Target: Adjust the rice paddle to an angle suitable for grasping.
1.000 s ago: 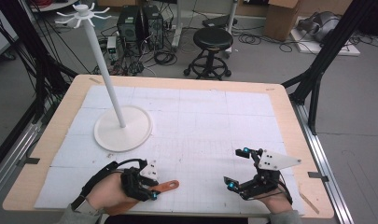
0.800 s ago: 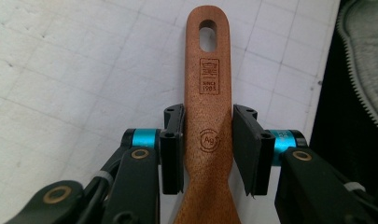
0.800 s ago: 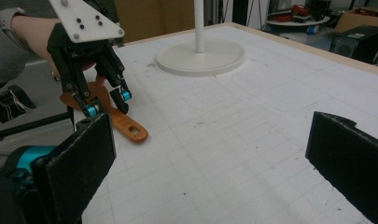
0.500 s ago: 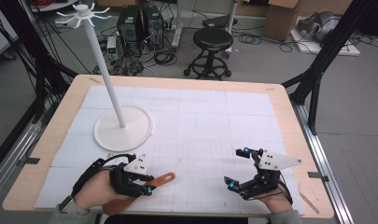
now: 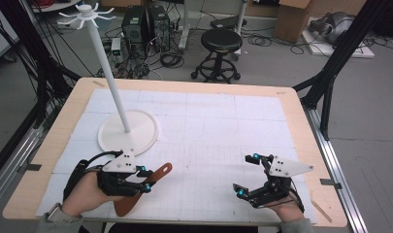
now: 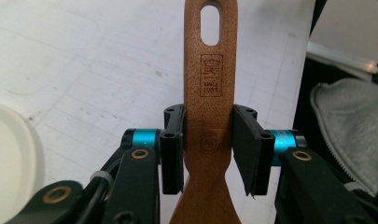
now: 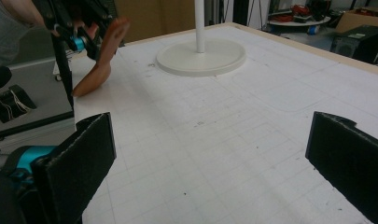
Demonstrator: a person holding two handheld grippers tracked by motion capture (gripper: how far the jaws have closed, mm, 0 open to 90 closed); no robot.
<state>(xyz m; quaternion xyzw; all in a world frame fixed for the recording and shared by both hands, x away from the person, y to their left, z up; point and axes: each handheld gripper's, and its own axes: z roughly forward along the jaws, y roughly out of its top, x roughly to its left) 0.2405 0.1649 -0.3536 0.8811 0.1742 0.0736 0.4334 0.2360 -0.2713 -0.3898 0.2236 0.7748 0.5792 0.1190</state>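
My left gripper (image 5: pixel 144 180) is shut on a brown wooden spatula (image 5: pixel 161 171) near the table's front left. In the left gripper view, the jaws of my left gripper (image 6: pixel 207 149) clamp the spatula (image 6: pixel 210 70) at the neck, and the slotted handle end points away. The right gripper view shows the spatula (image 7: pixel 102 56) tilted, its blade end low by the table's front edge. My right gripper (image 5: pixel 246 174) stands open at the front right, and nothing lies between the pads of my right gripper (image 7: pixel 214 158). A white hook stand (image 5: pixel 109 82) rises from a round base (image 5: pixel 128 133).
The white gridded mat (image 5: pixel 208 131) covers the wooden table (image 5: pixel 301 116). The stand's base (image 7: pixel 200 58) lies just beyond my left hand. Behind the table are a black stool (image 5: pixel 222 41), computer cases and cables on the floor.
My left hand has shifted left and slightly away with the spatula, turning so that the handle end points farther up the table. My right gripper has barely moved.
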